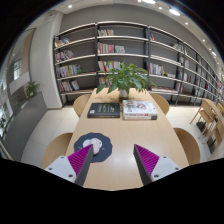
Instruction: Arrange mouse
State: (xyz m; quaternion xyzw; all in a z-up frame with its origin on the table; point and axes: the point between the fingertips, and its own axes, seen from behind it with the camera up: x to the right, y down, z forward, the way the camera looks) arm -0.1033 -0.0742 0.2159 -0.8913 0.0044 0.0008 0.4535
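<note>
The tool [110,165] hangs released and empty above the bench [120,150], while the mouse [98,143] rests on its dark mat [93,147] just ahead: probably light, rigid, slick-shelled, best pinched across its flanks.

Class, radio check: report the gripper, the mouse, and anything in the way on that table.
Gripper open, empty, above near table edge. Mouse on round mat, just ahead of left finger. Books and potted plant further back; path clear.
</note>
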